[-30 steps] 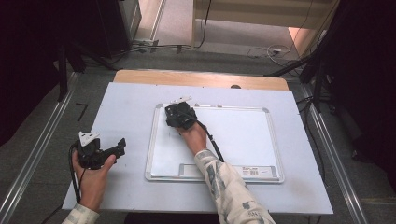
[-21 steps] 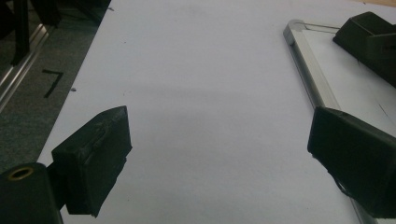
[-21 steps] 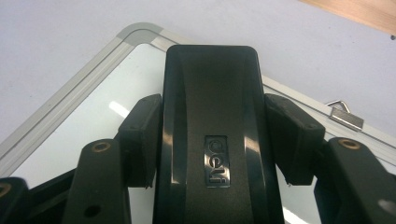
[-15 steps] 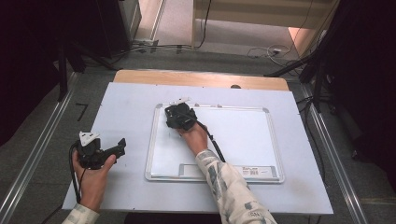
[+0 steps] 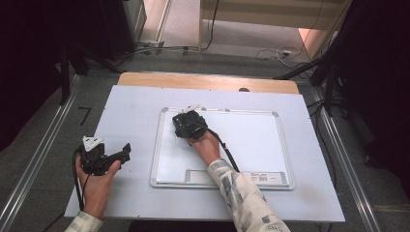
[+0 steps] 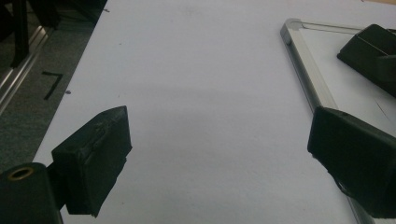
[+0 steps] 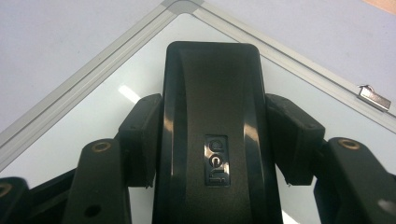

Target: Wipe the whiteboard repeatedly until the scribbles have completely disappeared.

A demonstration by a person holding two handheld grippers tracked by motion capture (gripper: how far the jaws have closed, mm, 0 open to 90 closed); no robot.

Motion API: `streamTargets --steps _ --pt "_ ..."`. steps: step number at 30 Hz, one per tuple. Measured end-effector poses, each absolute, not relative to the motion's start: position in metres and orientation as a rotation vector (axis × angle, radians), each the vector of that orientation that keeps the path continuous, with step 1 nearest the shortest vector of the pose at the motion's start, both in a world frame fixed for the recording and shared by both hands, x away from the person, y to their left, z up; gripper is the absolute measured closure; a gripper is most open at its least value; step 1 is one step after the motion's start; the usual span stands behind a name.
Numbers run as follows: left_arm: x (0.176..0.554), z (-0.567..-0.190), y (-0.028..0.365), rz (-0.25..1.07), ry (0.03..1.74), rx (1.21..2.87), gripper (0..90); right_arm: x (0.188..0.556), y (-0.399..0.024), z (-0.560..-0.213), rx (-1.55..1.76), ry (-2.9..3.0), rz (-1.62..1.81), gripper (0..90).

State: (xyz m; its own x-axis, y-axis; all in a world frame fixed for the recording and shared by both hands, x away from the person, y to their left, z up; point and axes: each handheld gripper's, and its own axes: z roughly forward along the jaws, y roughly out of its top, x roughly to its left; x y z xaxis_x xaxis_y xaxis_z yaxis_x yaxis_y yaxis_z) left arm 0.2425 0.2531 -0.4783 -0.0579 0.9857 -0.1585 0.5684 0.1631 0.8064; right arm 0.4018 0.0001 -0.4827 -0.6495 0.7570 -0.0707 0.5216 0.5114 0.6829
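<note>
An eraser point(image 7: 212, 140), stiff, light and glossy-slick, sat clamped by its long sides in the right gripper point(image 7: 212, 135) at the whiteboard's point(image 5: 251, 145) far-left corner.

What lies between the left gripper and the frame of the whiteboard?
Nothing: between the left gripper and the whiteboard frame is only bare table surface, as the high view and the left gripper view show.
</note>
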Motion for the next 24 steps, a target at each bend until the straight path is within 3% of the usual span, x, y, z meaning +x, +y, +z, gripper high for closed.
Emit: streamTargets --steps 9,18,24 --pt "0.241 -0.479 0.256 0.733 1.722 1.485 6.5 0.421 -0.023 -0.483 1.177 2.322 0.905 38.8" --pt "0.243 -0.478 0.252 0.738 1.717 1.498 6.5 0.399 -0.012 -0.481 1.069 2.386 0.854 38.8" --pt "0.242 -0.478 0.252 0.737 1.716 1.498 6.4 0.411 -0.017 -0.482 1.140 2.346 0.863 38.8"
